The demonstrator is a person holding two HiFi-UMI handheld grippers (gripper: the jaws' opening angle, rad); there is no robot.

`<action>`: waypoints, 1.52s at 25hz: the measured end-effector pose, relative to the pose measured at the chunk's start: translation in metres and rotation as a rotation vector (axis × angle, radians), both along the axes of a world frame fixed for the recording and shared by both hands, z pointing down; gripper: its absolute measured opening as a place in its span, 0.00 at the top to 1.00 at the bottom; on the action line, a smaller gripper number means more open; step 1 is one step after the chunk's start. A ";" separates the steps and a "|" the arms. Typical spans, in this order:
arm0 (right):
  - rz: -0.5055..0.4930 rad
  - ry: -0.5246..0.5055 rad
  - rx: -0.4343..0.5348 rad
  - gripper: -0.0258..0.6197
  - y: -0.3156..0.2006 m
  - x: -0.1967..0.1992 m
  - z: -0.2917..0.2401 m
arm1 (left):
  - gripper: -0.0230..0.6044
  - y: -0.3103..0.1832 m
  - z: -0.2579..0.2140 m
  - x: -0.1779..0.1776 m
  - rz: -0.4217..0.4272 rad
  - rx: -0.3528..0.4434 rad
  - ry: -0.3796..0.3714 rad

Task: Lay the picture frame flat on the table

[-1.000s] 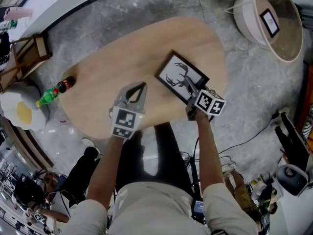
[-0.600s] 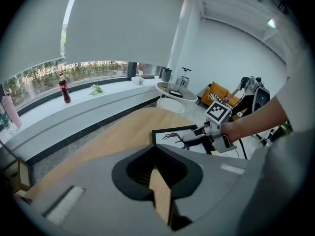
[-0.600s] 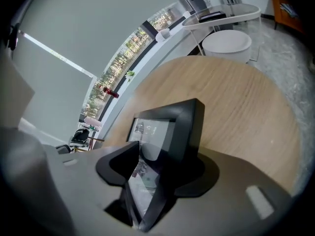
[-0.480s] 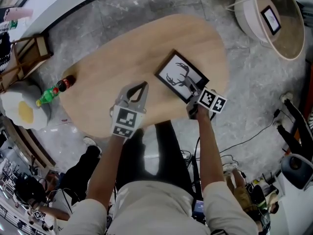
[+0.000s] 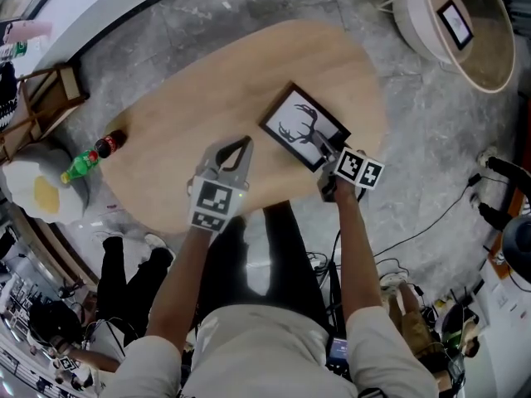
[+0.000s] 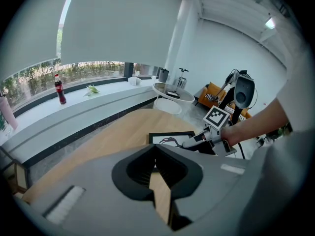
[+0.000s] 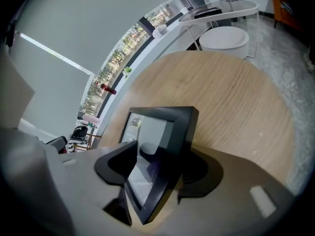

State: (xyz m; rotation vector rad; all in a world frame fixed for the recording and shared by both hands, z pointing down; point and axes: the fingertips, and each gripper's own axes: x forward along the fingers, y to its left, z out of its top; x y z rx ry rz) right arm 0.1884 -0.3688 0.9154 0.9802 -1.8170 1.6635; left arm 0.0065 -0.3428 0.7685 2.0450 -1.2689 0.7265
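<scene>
Black picture frame point(image 5: 303, 128) looks flat on wooden desk point(image 5: 182, 89), right of centre. My right gripper point(image 5: 323, 145): fingers opening, frame's near corner between them, looser than a second ago. Left gripper point(image 5: 238, 146): fingers together, empty. I judge frame laid; only withdrawal left.

Odds and ends around the room

A cola bottle point(image 5: 112, 142) and a green bottle point(image 5: 80, 165) lie end to end, just beside an egg-shaped cushion point(image 5: 37, 191). A wooden chair point(image 5: 46, 98) stands near them (only partly in view). At the upper right is a round white side table point(image 5: 412, 27) with a small dark-edged screen point(image 5: 455, 25) on it. A cable point(image 5: 440, 222) trails across the grey stone floor point(image 5: 415, 148).
</scene>
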 end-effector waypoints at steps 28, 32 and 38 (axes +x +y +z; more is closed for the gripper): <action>-0.048 0.157 0.278 0.58 0.021 0.024 -0.092 | 0.95 0.027 -0.043 0.012 0.053 0.099 0.019; -0.093 0.191 0.395 0.62 0.022 0.010 -0.141 | 0.95 0.038 -0.067 0.004 0.042 0.139 0.011; -0.172 0.254 0.576 0.69 0.037 -0.010 -0.216 | 0.95 0.065 -0.112 -0.015 0.011 0.198 -0.004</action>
